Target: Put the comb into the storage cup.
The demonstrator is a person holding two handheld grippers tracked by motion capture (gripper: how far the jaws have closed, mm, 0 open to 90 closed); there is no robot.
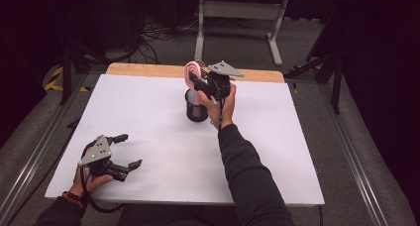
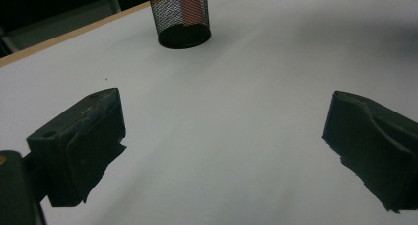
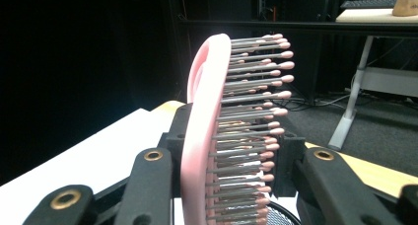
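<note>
- From the high view I see my right gripper point(image 1: 198, 80) up above the black mesh cup point(image 1: 196, 107), near the far side of the white surface point(image 1: 163, 137).
- Its jaws are clamped on a pink hairbrush point(image 1: 192, 70). The brush sticks up out of the gripper, right over the cup.
- My left gripper point(image 1: 126, 150) rests low on the near left part of the surface, well apart from the cup. Its jaws are wide apart with nothing between them.
- A dark sleeve point(image 1: 247, 176) runs up from the bottom to my right hand point(image 1: 223, 99).
- From the left gripper view I see the two black jaws spread far apart over the bare white surface point(image 2: 236, 111).
- The mesh cup point(image 2: 181, 18) stands upright far ahead, and something pink and orange shows through its mesh.
- From the right gripper view I see the hairbrush point(image 3: 217, 136) standing up between the jaws, which press on it from both sides.
- Its pink back faces left and its grey bristles with small pink tips point right.
- The round rim of the mesh cup point(image 3: 281, 214) peeks out just below the brush.
</note>
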